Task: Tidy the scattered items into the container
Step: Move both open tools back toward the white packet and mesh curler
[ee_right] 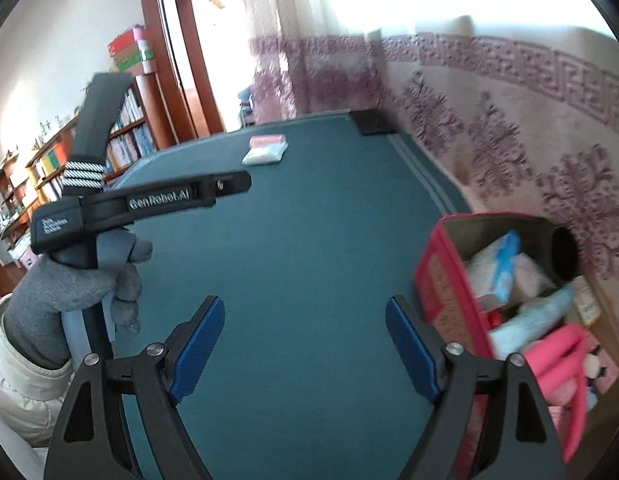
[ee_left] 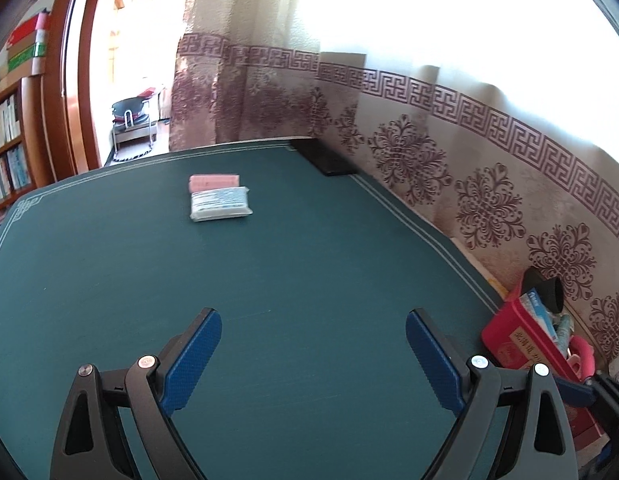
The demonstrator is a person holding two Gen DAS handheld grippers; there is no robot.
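Left wrist view, nearest first: left gripper [ee_left: 314,342] with jaws spread wide, nothing between them, only bare dark green bench [ee_left: 309,280] below. Right of the right jaw, red cardboard container [ee_left: 521,340], already loaded. Far ahead, slightly left of the jaw gap, white plastic-wrapped tissue pack [ee_left: 220,203] flat on the bench, a pink flat packet [ee_left: 214,182] touching its far side; long axes running across the view, left to right.

Right wrist view: right gripper [ee_right: 304,342] likewise wide open and empty, container [ee_right: 449,280] just beside its right jaw.

Probably between picks: next, reach forward, jaws straddling the pack's short width.
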